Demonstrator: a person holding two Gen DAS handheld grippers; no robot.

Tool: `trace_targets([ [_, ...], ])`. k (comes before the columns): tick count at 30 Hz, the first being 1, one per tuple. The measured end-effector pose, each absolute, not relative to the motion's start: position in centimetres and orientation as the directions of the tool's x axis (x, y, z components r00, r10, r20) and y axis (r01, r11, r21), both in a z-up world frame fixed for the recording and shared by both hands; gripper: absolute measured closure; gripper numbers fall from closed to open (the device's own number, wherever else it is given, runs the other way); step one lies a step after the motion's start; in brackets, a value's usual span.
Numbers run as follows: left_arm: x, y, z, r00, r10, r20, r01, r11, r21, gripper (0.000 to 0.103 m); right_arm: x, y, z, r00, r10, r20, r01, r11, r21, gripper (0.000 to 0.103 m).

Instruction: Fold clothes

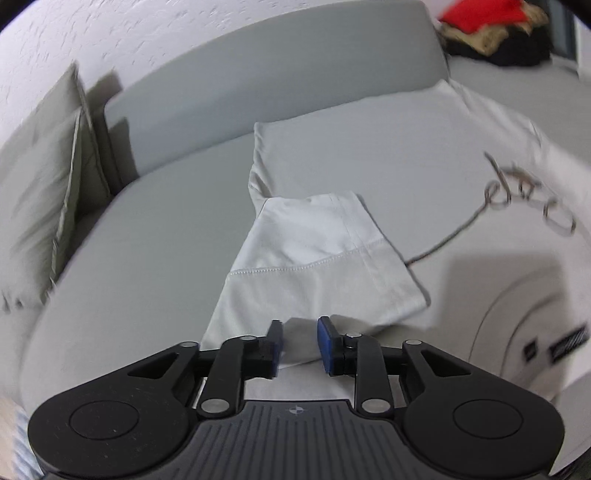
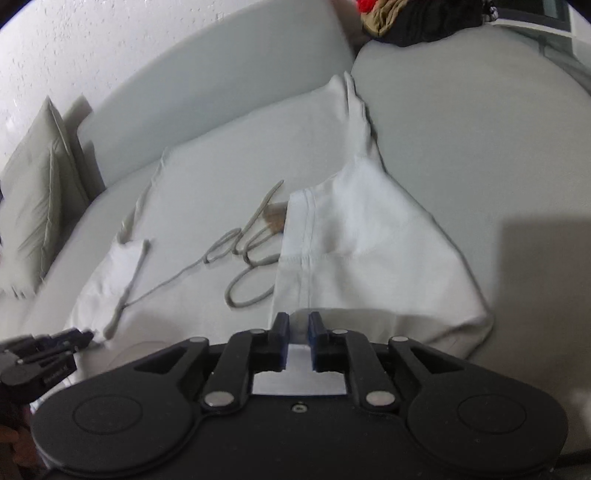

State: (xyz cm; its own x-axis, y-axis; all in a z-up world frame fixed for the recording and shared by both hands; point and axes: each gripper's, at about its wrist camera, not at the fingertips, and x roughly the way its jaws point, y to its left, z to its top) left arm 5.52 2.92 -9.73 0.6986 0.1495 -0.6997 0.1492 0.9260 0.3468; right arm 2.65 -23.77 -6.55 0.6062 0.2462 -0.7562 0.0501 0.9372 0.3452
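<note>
A white T-shirt [image 1: 388, 155] with a grey looping script print [image 1: 524, 188] lies flat on a grey sofa seat. Its left sleeve [image 1: 314, 258] is folded inward onto the body. My left gripper [image 1: 300, 343] hovers at the sleeve's near edge, jaws open with a clear gap, holding nothing. In the right wrist view the shirt [image 2: 229, 162] shows with its right sleeve [image 2: 369, 251] folded inward over the print [image 2: 251, 243]. My right gripper [image 2: 298, 339] is at that sleeve's near edge, jaws slightly apart, cloth below them, not pinched. The left gripper also shows at the left edge [image 2: 85, 338].
A grey sofa backrest [image 1: 258, 85] runs behind the shirt. Grey cushions [image 1: 40, 177] lean at the left end. A pile of red, tan and black clothes [image 1: 495, 33] sits at the far right of the seat, also in the right wrist view [image 2: 413, 18].
</note>
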Motion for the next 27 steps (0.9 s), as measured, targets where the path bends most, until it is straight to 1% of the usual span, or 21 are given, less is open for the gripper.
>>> trace_targets([
  [2, 4.7, 3.0, -9.3, 0.706, 0.134, -0.696, 0.162, 0.925, 0.343, 0.077, 1.8, -23.7, -6.1, 0.59, 0.253, -0.767, 0.031, 0.942, 0.334, 0.088],
  [3, 4.2, 3.3, -8.9, 0.71, 0.119, -0.694, 0.163, 0.931, 0.326, 0.077, 1.4, -23.7, -5.9, 0.582, 0.258, -0.772, 0.02, 0.944, 0.33, 0.085],
  [5, 3.1, 3.8, -8.0, 0.727, 0.081, -0.682, 0.162, 0.945, 0.284, 0.076, 0.0, -23.8, -5.3, 0.607, 0.266, -0.749, 0.003, 0.942, 0.337, 0.083],
  [9, 1.0, 3.7, -6.7, 0.774, -0.011, -0.633, 0.197, 0.954, 0.224, 0.075, -2.3, -23.6, -3.9, 0.655, 0.337, -0.676, -0.084, 0.922, 0.378, 0.081],
  [11, 0.8, 3.0, -7.0, 0.756, -0.045, -0.653, 0.236, 0.949, 0.208, 0.075, -2.9, -22.8, -3.7, 0.657, 0.354, -0.666, -0.123, 0.922, 0.368, 0.081],
  [13, 0.9, 2.0, -7.8, 0.737, -0.045, -0.675, 0.27, 0.934, 0.232, 0.074, -2.9, -21.7, -3.8, 0.64, 0.362, -0.678, -0.155, 0.925, 0.347, 0.081],
  [15, 1.0, 1.0, -8.6, 0.717, -0.035, -0.696, 0.304, 0.915, 0.266, 0.075, -2.5, -20.3, -4.3, 0.608, 0.361, -0.707, -0.183, 0.93, 0.317, 0.081],
  [17, 0.9, 0.2, -9.2, 0.715, -0.014, -0.699, 0.318, 0.896, 0.308, 0.075, -2.1, -19.2, -4.9, 0.574, 0.337, -0.746, -0.197, 0.941, 0.274, 0.079],
  [19, 0.5, -0.4, -9.3, 0.712, -0.002, -0.702, 0.333, 0.881, 0.336, 0.08, -2.2, -18.8, -4.9, 0.565, 0.32, -0.761, -0.199, 0.947, 0.25, 0.075],
  [22, -0.5, -0.4, -8.6, 0.698, -0.015, -0.716, 0.326, 0.897, 0.299, 0.082, -2.7, -18.7, -4.4, 0.541, 0.317, -0.779, -0.177, 0.948, 0.263, 0.07],
  [23, -1.1, -0.2, -8.3, 0.699, -0.033, -0.714, 0.324, 0.905, 0.276, 0.079, -3.1, -18.9, -4.2, 0.54, 0.327, -0.776, -0.168, 0.945, 0.281, 0.07],
  [24, -1.6, -0.2, -8.0, 0.708, -0.058, -0.704, 0.327, 0.91, 0.254, 0.07, -3.5, -19.1, -3.9, 0.55, 0.347, -0.76, -0.163, 0.937, 0.309, 0.071],
  [26, -2.0, -0.4, -7.7, 0.729, -0.096, -0.678, 0.341, 0.91, 0.237, 0.069, -3.9, -19.3, -3.4, 0.585, 0.363, -0.725, -0.158, 0.928, 0.338, 0.074],
  [27, -2.0, -0.7, -7.6, 0.741, -0.104, -0.663, 0.343, 0.908, 0.242, 0.069, -3.8, -19.1, -3.2, 0.602, 0.354, -0.716, -0.162, 0.932, 0.325, 0.081],
])
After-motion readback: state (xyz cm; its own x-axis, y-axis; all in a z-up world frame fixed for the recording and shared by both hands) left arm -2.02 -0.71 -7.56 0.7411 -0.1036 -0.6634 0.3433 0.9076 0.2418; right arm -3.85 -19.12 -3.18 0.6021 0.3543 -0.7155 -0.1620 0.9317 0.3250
